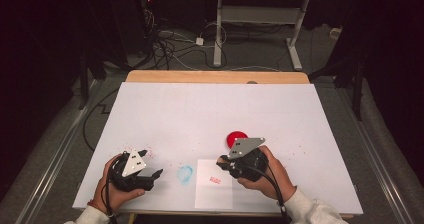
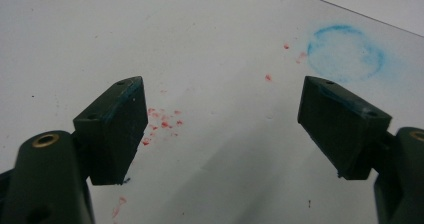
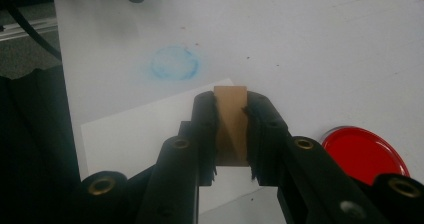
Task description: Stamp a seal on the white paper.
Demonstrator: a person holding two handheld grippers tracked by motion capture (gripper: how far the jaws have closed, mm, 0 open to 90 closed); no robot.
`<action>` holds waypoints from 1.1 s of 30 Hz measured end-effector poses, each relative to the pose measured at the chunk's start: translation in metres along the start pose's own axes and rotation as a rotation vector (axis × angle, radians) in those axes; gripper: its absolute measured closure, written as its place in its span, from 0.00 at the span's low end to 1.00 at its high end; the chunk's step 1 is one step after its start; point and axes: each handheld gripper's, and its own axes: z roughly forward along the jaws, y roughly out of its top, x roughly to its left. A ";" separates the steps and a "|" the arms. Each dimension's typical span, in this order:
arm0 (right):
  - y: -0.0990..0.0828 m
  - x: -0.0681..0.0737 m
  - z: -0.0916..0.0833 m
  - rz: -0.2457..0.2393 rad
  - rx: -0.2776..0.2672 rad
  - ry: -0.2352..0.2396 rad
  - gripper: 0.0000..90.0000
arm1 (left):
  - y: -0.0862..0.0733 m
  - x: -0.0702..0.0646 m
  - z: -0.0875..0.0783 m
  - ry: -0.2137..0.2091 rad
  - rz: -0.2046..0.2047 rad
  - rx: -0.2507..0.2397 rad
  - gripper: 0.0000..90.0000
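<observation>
Wooden block: brown, flat-sided, probably a stamp; clamped upright between the jaws of the right hand-held gripper, above the near part of the paper sheet.
Right hand-held gripper, high view: held in the person's right hand, jaws closed on the block, pointing left over the sheet.
Paper sheet: white, lying loose at the near edge of the tabletop; carries a small red mark.
Red disc: round, likely an ink pad or lid; rests on the tabletop just beyond the right hand-held gripper.
Blue ring smudge: on the tabletop just left of the sheet; red specks lie scattered nearby.
Left hand-held gripper: jaws wide apart, holding nothing, low over the tabletop left of the smudge.
Risk, slip: the grip covers only the block's narrow sides; a tilt under pressing could twist it free.
Risk, smear: nothing pins the sheet, so a sideways push could drag it and blur a print.
Risk, stray ink: a block lowered off the sheet would mark the tabletop, as the stains suggest.
</observation>
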 end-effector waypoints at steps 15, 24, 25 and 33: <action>0.000 -0.006 -0.011 0.008 -0.019 -0.027 0.85 | 0.000 -0.002 0.001 -0.001 0.017 0.013 0.22; -0.002 -0.016 -0.021 0.030 -0.027 -0.063 0.85 | 0.000 -0.004 0.000 0.000 0.018 0.016 0.22; -0.002 -0.017 -0.021 0.033 -0.028 -0.067 0.85 | 0.000 -0.004 0.000 0.000 0.018 0.015 0.22; -0.006 -0.026 -0.022 0.061 -0.025 -0.072 0.85 | 0.000 -0.004 0.000 0.002 0.019 0.016 0.22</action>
